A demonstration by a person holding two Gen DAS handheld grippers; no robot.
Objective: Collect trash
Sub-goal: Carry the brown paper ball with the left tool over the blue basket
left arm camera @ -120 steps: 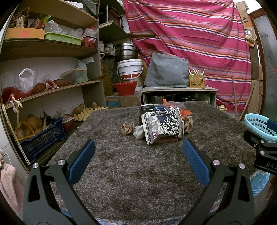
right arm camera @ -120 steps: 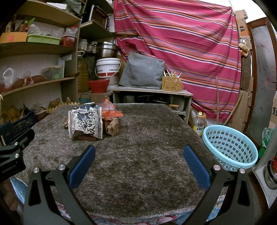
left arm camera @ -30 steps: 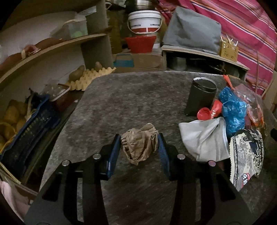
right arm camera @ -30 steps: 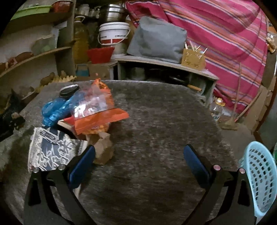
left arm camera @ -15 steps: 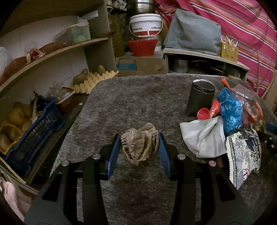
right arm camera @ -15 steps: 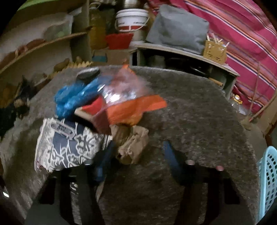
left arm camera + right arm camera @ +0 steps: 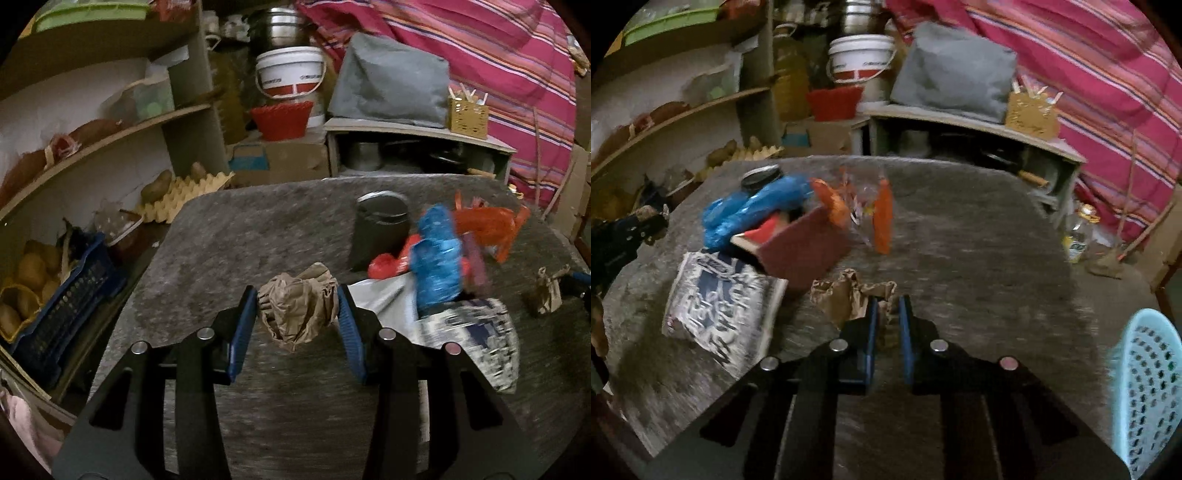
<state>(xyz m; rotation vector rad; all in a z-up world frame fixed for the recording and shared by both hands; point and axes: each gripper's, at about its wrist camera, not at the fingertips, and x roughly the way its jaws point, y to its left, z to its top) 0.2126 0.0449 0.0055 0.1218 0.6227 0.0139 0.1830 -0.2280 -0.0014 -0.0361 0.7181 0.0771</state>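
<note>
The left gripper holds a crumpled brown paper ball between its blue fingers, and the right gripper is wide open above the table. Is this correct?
Not quite. The left gripper does hold the crumpled brown paper ball, but the right gripper is not wide open: the right wrist view shows its blue fingers closed narrowly on another brown paper scrap by the table.

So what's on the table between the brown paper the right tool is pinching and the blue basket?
Nothing. In the right wrist view, only bare fuzzy table lies between the paper held in the right tool and the basket.
</note>
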